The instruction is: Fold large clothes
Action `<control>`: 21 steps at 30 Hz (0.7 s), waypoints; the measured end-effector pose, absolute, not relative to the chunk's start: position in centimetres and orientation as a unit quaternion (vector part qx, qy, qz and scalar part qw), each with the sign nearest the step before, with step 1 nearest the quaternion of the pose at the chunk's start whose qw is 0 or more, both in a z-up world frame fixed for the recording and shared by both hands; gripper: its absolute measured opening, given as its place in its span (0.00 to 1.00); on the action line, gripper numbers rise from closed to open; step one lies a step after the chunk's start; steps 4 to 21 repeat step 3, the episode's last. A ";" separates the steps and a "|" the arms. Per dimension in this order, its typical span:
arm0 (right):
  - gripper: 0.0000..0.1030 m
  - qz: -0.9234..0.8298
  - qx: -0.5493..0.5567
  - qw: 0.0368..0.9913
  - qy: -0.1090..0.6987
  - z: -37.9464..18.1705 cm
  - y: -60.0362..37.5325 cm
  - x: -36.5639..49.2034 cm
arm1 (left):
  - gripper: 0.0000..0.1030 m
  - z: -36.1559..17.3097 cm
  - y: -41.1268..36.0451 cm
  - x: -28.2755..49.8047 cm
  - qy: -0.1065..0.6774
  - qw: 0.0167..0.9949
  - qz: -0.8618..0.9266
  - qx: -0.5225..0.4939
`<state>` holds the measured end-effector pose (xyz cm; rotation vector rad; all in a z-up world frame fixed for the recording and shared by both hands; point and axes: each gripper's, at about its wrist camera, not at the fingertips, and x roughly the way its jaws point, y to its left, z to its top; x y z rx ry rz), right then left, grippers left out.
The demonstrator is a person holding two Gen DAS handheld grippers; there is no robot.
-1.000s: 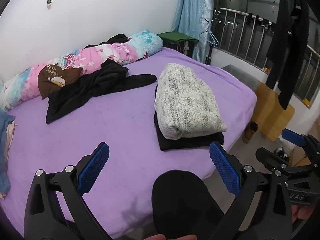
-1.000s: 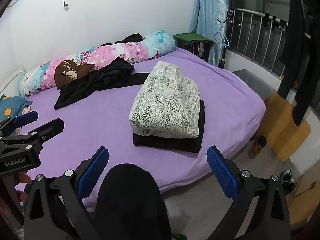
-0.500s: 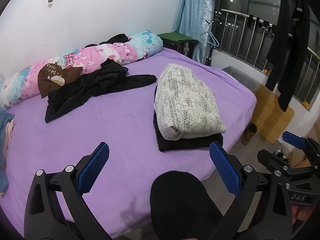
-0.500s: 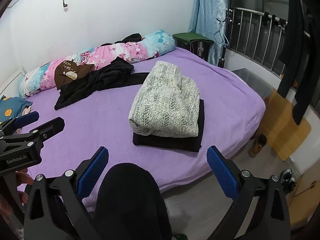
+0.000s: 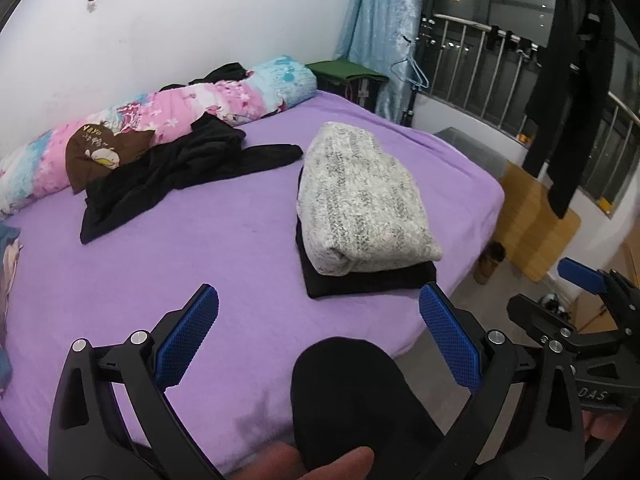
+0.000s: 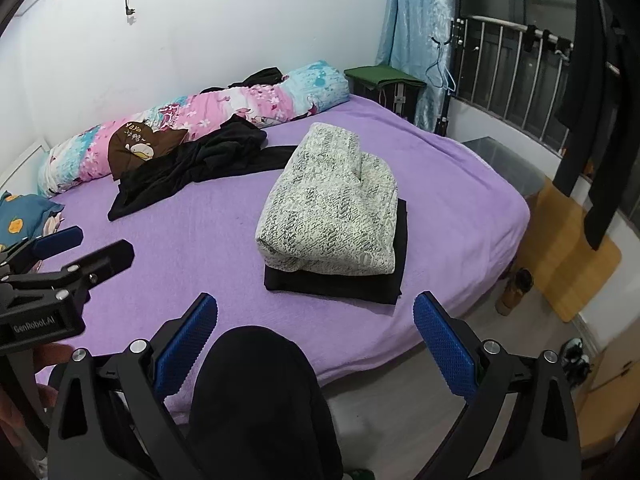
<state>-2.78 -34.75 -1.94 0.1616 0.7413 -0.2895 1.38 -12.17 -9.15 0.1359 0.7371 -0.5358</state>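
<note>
1. Clothes still to fold lay at about 10 o'clock on the purple bed (image 5: 224, 264): a crumpled black garment (image 5: 160, 184), loose and spread out, touching the floral bolster (image 5: 180, 120) behind it.
2. At about 1 o'clock a folded grey-white knit (image 5: 360, 200) rested on top of a folded black garment (image 5: 368, 280). This stack looked finished, so I judged it better not to disturb it.
3. The left gripper (image 5: 318, 332) was held over the near edge of the bed with its jaws wide apart and nothing between them.
4. The right gripper (image 6: 316, 332) was the same, wide apart and empty, over the bed edge and the floor.
5. The step in hand seemed to be the reach for the crumpled black garment. To do it well, both grippers should go toward 10 o'clock and pass the stack on its left side.
6. It would be wise to take two separate edges, for example the shoulders or the hem, and to pull the cloth flat onto the free purple area before any fold.
</note>
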 end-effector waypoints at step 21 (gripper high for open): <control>0.94 -0.141 0.080 0.918 0.361 -2.0 -34.8 -2.9 | 0.94 -9.2 -12.3 1.3 0.355 0.896 -0.259 0.065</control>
